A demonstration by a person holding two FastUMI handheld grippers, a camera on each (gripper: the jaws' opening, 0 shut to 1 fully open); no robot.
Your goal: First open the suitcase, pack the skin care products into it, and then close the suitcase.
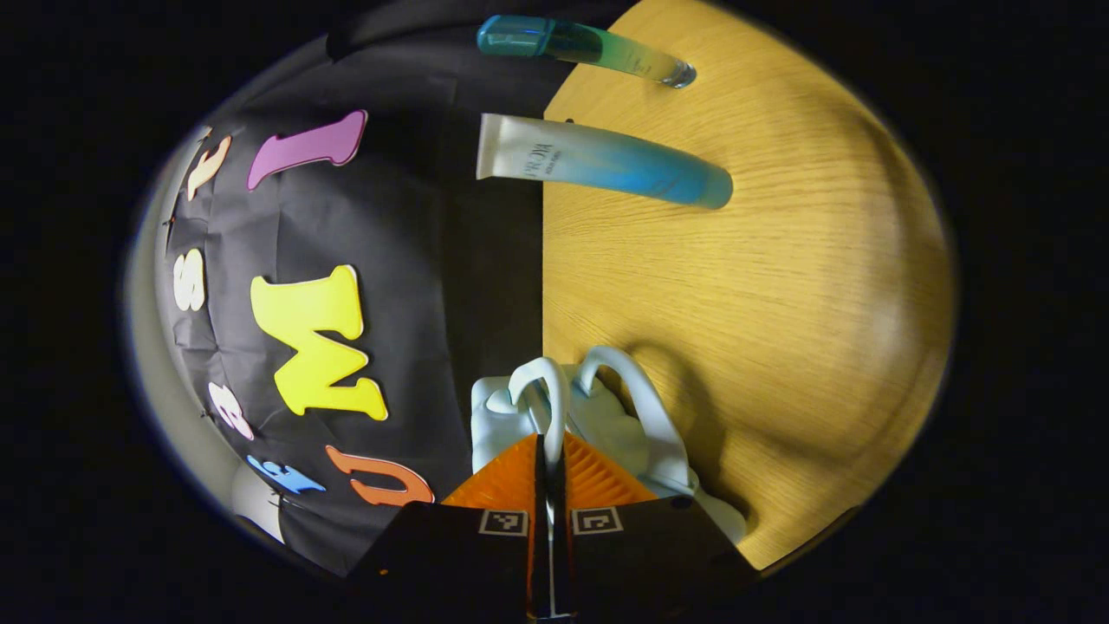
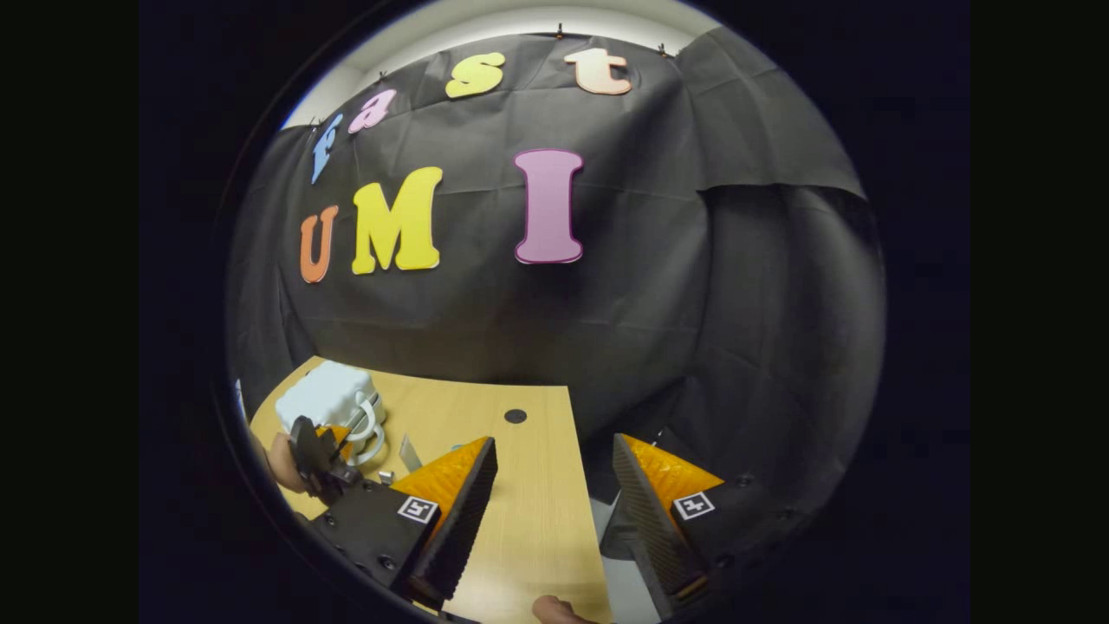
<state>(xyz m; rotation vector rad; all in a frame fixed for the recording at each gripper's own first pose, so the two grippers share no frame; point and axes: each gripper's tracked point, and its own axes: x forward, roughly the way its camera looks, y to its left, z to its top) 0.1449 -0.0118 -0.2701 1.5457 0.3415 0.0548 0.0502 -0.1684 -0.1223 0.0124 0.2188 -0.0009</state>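
Task stage: judged to be opening; the small white suitcase is looking closed, and nothing is appearing packed yet.
Suitcase position: sitting on the wooden worktop near its edge, handles toward the left gripper; in the right gripper view it is lying at the worktop's far left corner.
Left gripper: jaws are pressing together on one white carry handle; the second handle is arching free just beside it.
Left arm pose: the view is lying rolled on its side, with the worktop edge running upright through it; a hand is holding this gripper beside the case.
Right gripper: jaws are standing wide apart, gripping nothing, hovering over the worktop's near right edge, well apart from the suitcase.
Skin care products: a white-to-blue tube and a teal-capped bottle are lying on the worktop, apart from each other and well clear of the case.
Remaining: lid to be raised, both products packed, lid shut.
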